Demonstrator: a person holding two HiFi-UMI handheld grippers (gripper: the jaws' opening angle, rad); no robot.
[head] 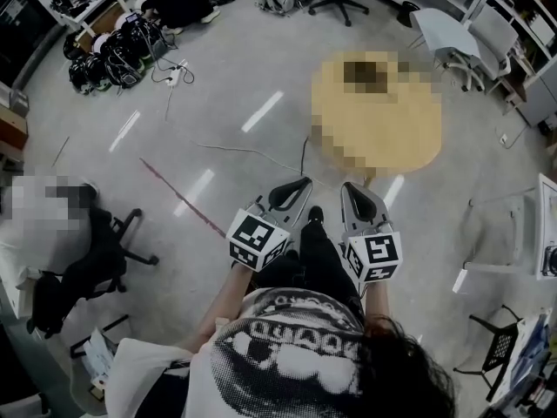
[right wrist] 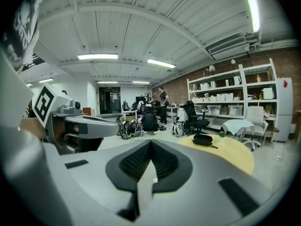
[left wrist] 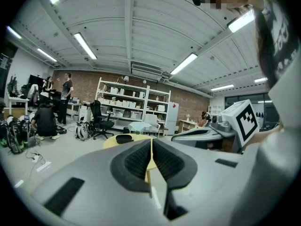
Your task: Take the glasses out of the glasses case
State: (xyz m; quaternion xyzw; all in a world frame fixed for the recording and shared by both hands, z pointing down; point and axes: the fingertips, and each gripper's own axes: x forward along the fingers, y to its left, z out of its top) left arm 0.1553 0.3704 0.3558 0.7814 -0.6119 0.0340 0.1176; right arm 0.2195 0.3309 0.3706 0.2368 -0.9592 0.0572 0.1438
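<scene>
A black glasses case (right wrist: 203,140) lies closed on a round yellow table (right wrist: 235,157), a few steps ahead of me. The left gripper view shows the same case (left wrist: 124,138) just above my jaws. In the head view the table (head: 409,138) is partly blurred and the case cannot be made out. My left gripper (head: 291,192) and right gripper (head: 359,200) are held side by side close to my body, pointing towards the table. Both are shut with nothing between their pads. The glasses are not visible.
A black office chair (head: 104,251) and a seated person are at my left. Bags and helmets (head: 113,55) and cables lie on the floor at the far left. A white table with a chair (head: 457,37) stands behind the yellow table, and shelves (right wrist: 225,102) line the brick wall.
</scene>
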